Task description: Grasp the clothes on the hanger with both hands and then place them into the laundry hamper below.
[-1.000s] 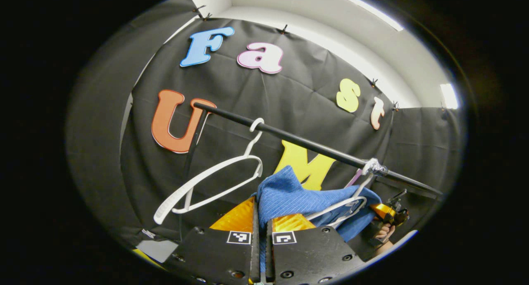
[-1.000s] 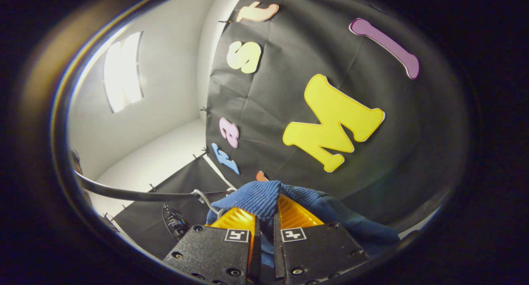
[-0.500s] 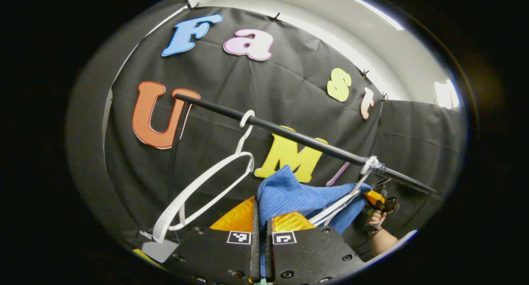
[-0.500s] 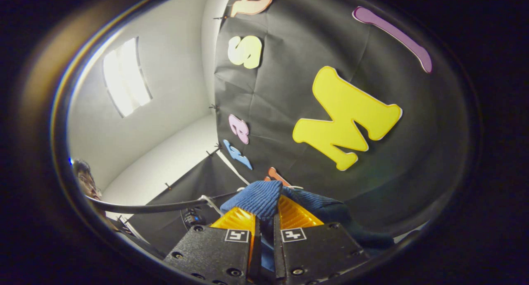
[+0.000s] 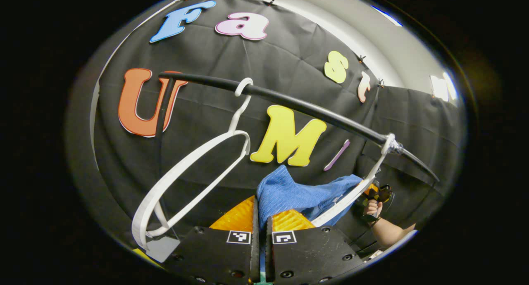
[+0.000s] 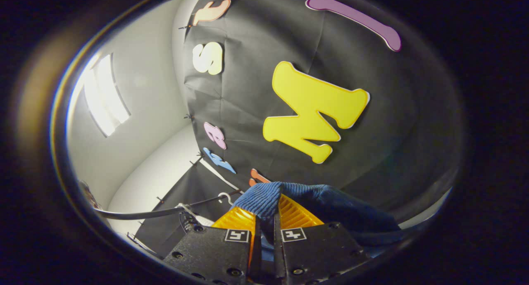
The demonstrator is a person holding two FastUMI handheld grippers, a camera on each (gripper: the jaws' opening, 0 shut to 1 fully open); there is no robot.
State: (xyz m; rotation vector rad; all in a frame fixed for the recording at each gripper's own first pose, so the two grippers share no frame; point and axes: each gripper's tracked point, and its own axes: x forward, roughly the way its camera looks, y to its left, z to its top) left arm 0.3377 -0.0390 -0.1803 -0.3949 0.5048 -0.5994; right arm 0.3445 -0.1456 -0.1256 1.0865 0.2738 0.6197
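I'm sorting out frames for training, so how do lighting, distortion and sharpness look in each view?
Left gripper view: fisheye bends the black rail into an arc; blue garment evenly lit and sharp; left claw in focus. Right gripper view: the ceiling light blows out to white at left, the garment falls into shadow toward the right, right claw crisp.

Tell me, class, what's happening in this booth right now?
A person holds a claw in each hand. The left claw and the right claw are each shut on a blue garment, which stretches between them below a black rail. Two white hangers hang from the rail: an empty one and one lying against the garment. The garment has not yet gone into the hamper.
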